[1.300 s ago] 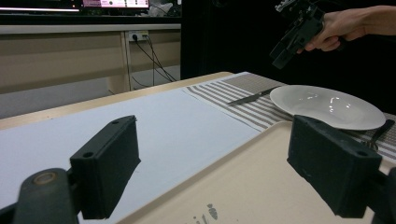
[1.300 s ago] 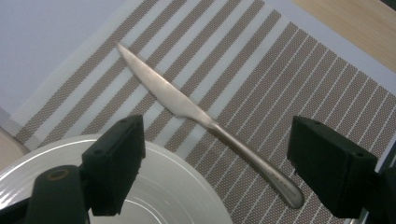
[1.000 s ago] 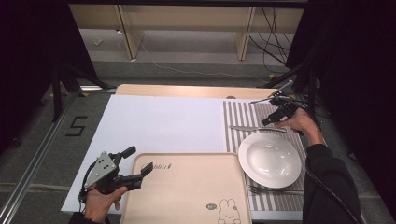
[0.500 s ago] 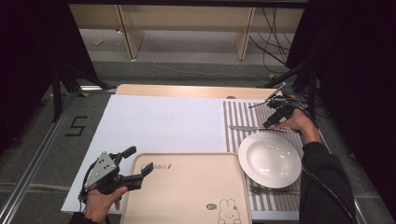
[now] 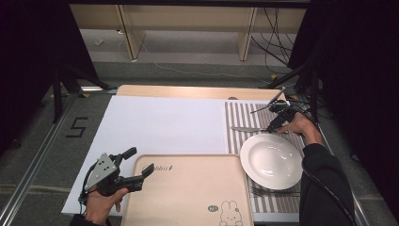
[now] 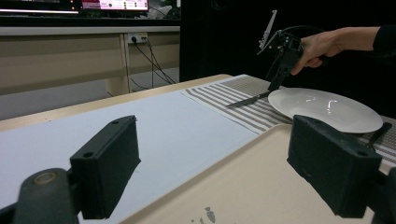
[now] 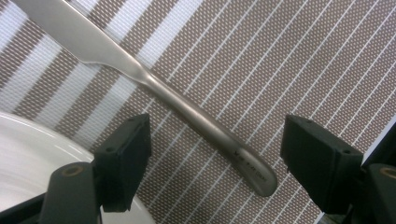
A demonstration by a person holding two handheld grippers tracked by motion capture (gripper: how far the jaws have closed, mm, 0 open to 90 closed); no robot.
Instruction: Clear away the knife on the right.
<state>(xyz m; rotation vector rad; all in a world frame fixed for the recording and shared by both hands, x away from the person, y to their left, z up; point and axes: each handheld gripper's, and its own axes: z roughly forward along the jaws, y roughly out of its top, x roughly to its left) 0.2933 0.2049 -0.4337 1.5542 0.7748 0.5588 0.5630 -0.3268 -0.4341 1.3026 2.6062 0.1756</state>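
My right gripper (image 5: 274,126) has come down onto the striped placemat (image 5: 240,117) over the last second, and its jaws have just been closing a little, though they are still wide and not yet pressing on anything. The knife (image 7: 154,86) lies flat between them, its handle end near the middle of the gap. I judge this is the last approach before the pinch: I only need to settle lower and squeeze across the handle.

The knife lies on the placemat just beyond the far rim of the white plate (image 5: 272,160), blade pointing toward the middle of the table. It is brushed metal, slim and rounded at the handle, flattening into a broad blade, so it should be slippery and low to the cloth. The placemat is a coarse woven mesh in brown and white stripes. The plate is glossy and shallow, with a fork (image 5: 275,191) beside its near edge.

My left gripper (image 5: 141,165) rests released, its jaws straddling the corner of the smooth beige tray (image 5: 188,188), which carries a small rabbit print.
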